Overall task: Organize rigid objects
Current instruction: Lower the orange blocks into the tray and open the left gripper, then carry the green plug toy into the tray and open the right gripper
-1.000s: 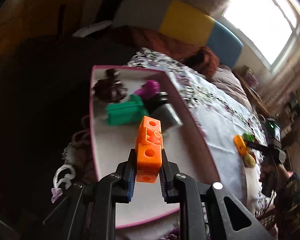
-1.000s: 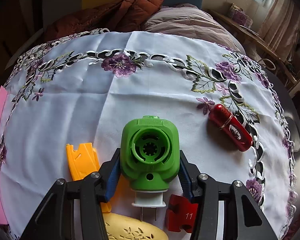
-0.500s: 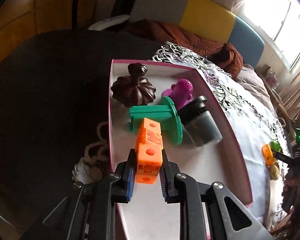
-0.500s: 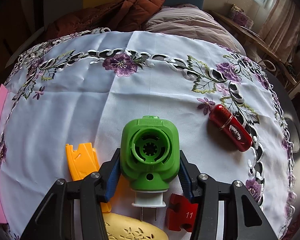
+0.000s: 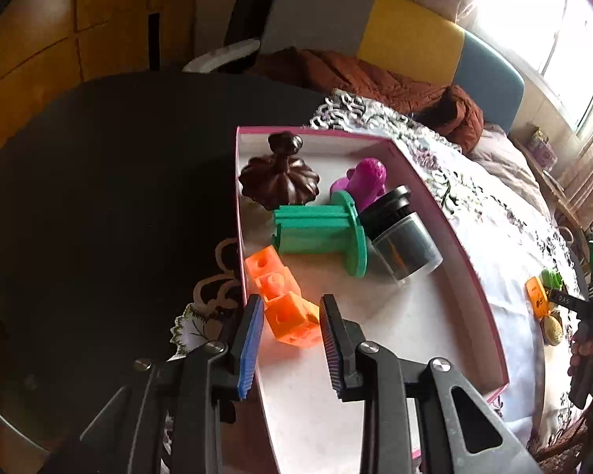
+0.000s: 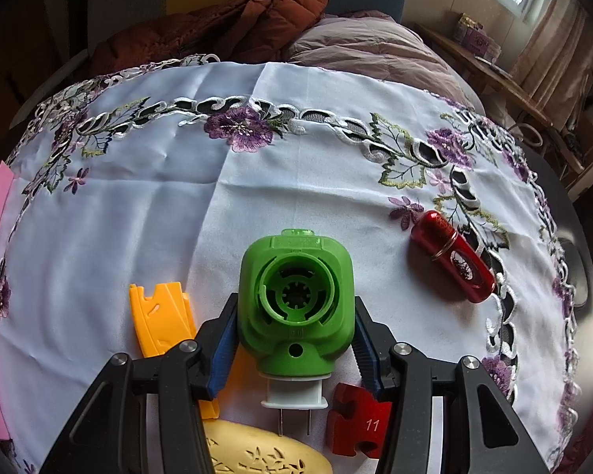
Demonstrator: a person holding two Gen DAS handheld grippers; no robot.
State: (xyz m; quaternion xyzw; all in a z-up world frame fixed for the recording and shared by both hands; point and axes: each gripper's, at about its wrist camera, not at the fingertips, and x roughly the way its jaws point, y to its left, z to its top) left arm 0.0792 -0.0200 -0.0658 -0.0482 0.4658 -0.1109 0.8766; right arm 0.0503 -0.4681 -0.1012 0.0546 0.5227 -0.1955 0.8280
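Note:
In the left wrist view my left gripper [image 5: 290,339] is open over the near left part of a pink-rimmed white tray [image 5: 470,272]. An orange block piece [image 5: 284,302] lies tilted between the fingers, against the tray's left wall, free of the pads. In the right wrist view my right gripper [image 6: 294,339] is shut on a green plug-in device [image 6: 296,296] with a white plug, held just above the white embroidered tablecloth [image 6: 138,217].
The tray also holds a dark brown lid [image 5: 280,175], a green spool [image 5: 322,233], a purple toy [image 5: 365,179] and a grey-black jar [image 5: 403,241]. On the cloth lie a yellow clip [image 6: 160,320], a red capsule [image 6: 452,254], a red puzzle piece [image 6: 355,420] and a yellow soap [image 6: 257,452].
My left gripper has opened and let go of the orange block piece, which now rests tilted in the tray. The right gripper has stayed still with the green device.

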